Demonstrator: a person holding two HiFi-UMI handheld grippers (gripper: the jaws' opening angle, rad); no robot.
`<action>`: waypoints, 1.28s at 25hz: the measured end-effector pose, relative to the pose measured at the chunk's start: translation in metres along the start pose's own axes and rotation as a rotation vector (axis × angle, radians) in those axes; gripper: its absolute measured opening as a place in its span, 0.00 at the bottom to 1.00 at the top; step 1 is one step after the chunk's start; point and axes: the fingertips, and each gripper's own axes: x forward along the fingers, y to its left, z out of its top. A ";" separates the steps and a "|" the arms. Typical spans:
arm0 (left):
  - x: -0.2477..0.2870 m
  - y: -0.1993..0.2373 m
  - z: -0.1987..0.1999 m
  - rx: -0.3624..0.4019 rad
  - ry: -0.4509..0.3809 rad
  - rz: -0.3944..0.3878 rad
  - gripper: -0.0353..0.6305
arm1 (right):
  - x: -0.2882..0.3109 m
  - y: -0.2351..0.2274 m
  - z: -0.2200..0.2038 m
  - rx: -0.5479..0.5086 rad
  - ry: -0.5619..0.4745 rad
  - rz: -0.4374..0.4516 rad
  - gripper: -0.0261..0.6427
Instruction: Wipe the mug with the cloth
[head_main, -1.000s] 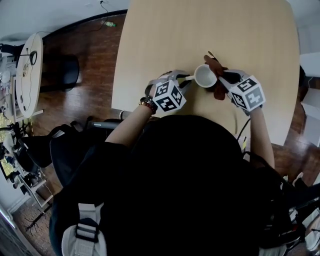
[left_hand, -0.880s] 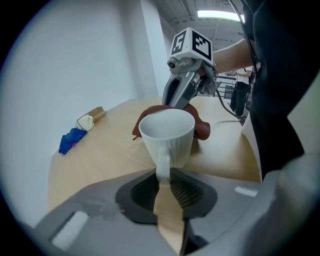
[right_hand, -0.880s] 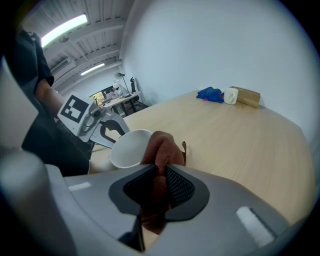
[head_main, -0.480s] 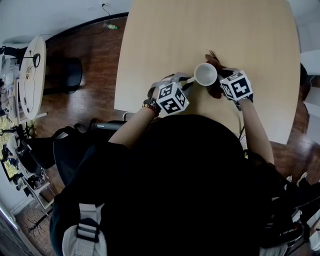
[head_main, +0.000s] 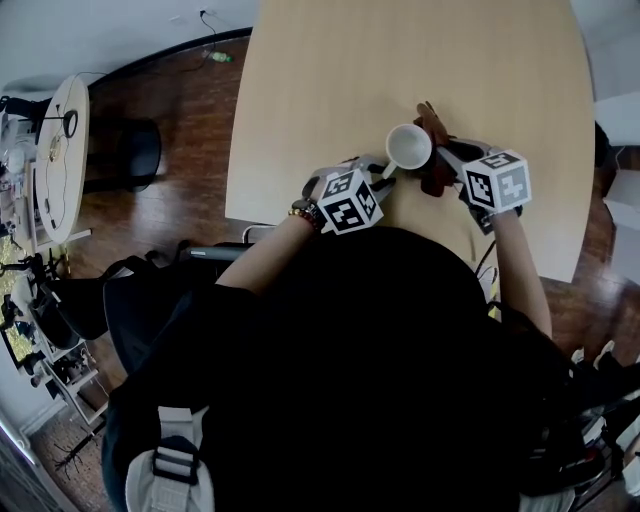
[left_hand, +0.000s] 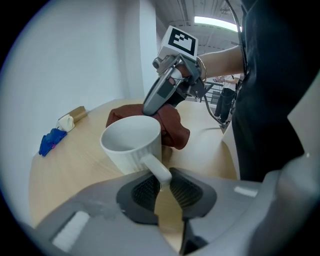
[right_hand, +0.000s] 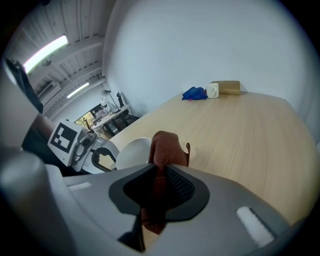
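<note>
Head view: a white mug (head_main: 409, 148) stands on the table (head_main: 400, 60), close to its near edge. The left gripper (head_main: 381, 168) is clamped on the mug's handle, and the right gripper (head_main: 447, 160) pinches a brown cloth (head_main: 436, 178) tight against the mug's right side. Wiping looks under way, not finished

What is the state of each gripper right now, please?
Left gripper: closed on the handle of the mug.
Right gripper: closed on the cloth.

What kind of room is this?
Probably an office or lab meeting room: a large light-wood table, dark wood floor, a cluttered round side table, and ceiling strip lights.
</note>
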 end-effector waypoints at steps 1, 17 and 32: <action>0.000 -0.004 0.001 0.003 -0.003 -0.014 0.15 | -0.005 0.003 -0.002 0.033 -0.011 0.012 0.13; 0.007 -0.024 0.010 0.023 -0.008 -0.106 0.14 | 0.035 -0.006 -0.042 0.218 0.081 -0.020 0.13; 0.008 -0.026 0.006 0.020 0.001 -0.158 0.13 | 0.006 0.029 -0.029 0.365 -0.069 0.103 0.13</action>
